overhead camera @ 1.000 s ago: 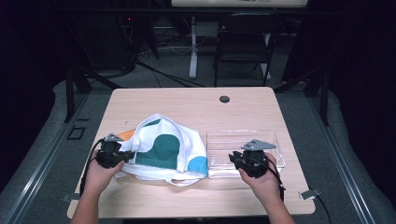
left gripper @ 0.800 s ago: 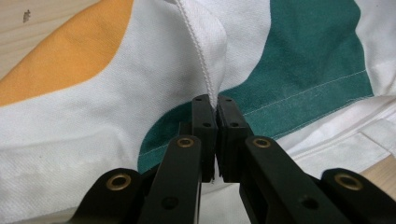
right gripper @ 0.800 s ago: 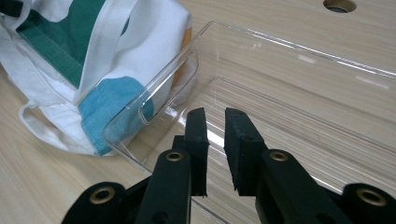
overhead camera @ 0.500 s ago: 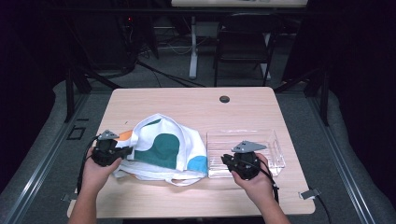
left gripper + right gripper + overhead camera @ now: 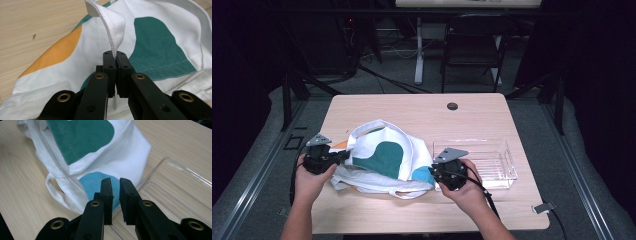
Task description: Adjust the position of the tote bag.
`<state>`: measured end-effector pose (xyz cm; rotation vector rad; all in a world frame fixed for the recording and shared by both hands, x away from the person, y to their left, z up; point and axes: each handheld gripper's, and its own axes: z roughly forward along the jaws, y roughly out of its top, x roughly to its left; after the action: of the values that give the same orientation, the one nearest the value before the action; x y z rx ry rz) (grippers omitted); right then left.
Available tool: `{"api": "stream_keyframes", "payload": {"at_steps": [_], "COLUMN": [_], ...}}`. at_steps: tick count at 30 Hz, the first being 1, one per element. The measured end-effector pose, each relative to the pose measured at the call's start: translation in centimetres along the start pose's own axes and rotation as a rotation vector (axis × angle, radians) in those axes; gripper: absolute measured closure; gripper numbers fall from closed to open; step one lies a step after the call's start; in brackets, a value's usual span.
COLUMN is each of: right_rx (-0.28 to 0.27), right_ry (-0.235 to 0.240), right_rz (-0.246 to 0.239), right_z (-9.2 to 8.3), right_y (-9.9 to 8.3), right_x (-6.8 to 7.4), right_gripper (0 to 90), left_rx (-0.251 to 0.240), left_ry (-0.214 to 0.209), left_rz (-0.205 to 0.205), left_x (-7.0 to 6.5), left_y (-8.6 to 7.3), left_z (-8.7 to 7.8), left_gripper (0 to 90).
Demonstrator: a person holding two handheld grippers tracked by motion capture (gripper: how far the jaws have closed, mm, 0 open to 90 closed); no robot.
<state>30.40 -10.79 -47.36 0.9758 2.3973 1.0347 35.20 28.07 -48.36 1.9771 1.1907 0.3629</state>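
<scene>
My left gripper [image 5: 116,56] is clamped on the bag's strap [image 5: 110,23]. Bag [image 5: 384,160] lies on table [image 5: 412,107], left of clear tray [image 5: 492,160]. My right gripper [image 5: 116,182], jaws slightly apart w/ nothing between, just been closing.

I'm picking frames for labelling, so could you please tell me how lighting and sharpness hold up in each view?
High view: table evenly lit, surroundings nearly black, picture soft; the clear tray is faint. Left gripper view: bag and strap sharp, jaw bases blur at the bottom. Right gripper view: bag crisp, tray rim shows mild glare, near jaws soft.
</scene>
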Motion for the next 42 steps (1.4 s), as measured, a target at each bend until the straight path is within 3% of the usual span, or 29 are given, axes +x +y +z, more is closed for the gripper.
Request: {"api": "stream_keyframes", "payload": {"at_steps": [13, 24, 34, 38, 42], "right_rx": [0.036, 0.05, 0.078, 0.08, 0.085], "right_ry": [0.056, 0.078, 0.081, 0.072, 0.047], "right_rz": [-0.118, -0.205, -0.247, -0.247, -0.278], "right_z": [3.4, 5.2, 7.1, 7.9, 8.4], "right_y": [3.3, 5.9, 6.6, 6.5, 6.4], "right_x": [3.6, 5.6, 6.9, 7.1, 7.3], "right_gripper": [81.0, 77.4, 73.5, 71.3, 69.2], "left_rx": [-0.037, -0.06, -0.084, -0.09, -0.092], "left_ry": [0.002, -0.001, -0.009, -0.011, -0.014], "left_rz": [0.003, -0.008, -0.027, -0.032, -0.034], "left_x": [0.3, 0.7, 1.1, 1.1, 1.2], "left_y": [0.6, 0.9, 0.9, 0.9, 0.9], "left_z": [-0.7, -1.0, -1.2, -1.3, -1.3], "left_gripper": [88.0, 88.0, 88.0, 88.0, 88.0]}}
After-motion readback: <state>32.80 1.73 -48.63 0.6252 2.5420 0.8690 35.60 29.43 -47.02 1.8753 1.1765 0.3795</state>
